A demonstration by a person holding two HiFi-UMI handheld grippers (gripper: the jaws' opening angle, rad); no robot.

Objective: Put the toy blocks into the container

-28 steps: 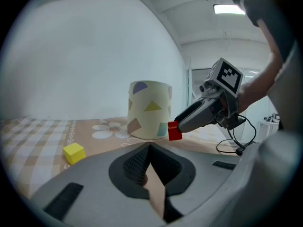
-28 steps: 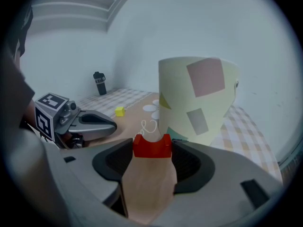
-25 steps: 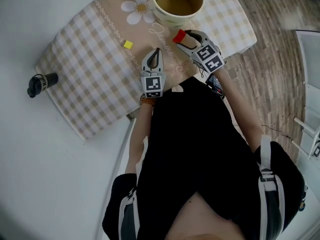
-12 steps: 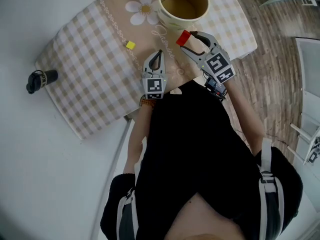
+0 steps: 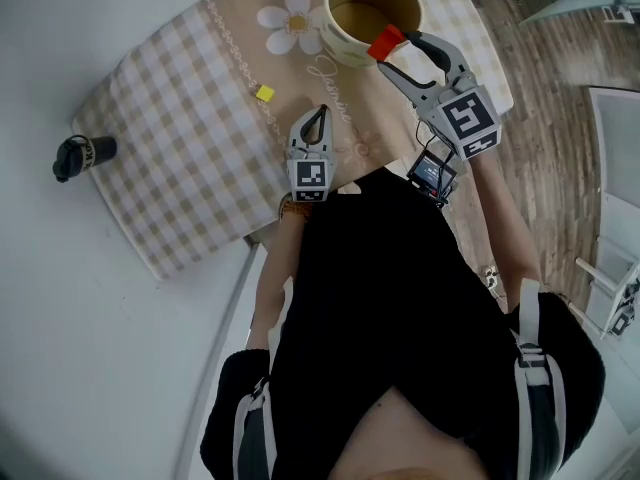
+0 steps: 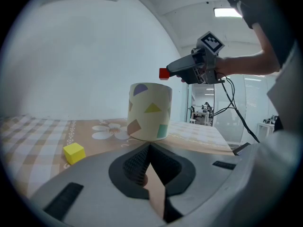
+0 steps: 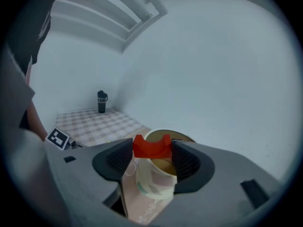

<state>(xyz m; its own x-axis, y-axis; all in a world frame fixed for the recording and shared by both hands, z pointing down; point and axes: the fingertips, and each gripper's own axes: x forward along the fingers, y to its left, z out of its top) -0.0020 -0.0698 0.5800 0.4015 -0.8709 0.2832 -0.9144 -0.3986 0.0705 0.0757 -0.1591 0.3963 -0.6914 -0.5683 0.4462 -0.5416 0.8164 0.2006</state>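
The right tongs [image 7: 151, 148] are clamped on a red arch block [image 7: 151, 145], one jaw against each end, with the notch facing up. They hold it in the air above the patterned cup [image 5: 345, 40], which stands at the far edge of the counter [image 5: 40, 58] on a checked cloth [image 5: 170, 158] with a daisy print. From the head view and the left gripper view, the block sits over the cup's right rim rather than over the middle of the opening.

The left tongs [image 6: 150, 148] are low over the near part of the cloth, jaws together with nothing between them. A yellow cube [image 5: 264, 93] lies on the cloth to the left of the cup, well apart from both tongs. A dark bottle [image 5: 80, 155] stands at the cloth's far left corner.

The step in hand looks like delivery of the red block. The next move calls for carrying it a little further left, so that it clears the rim, before the jaws part to drop it. The yellow cube would then be left to fetch.
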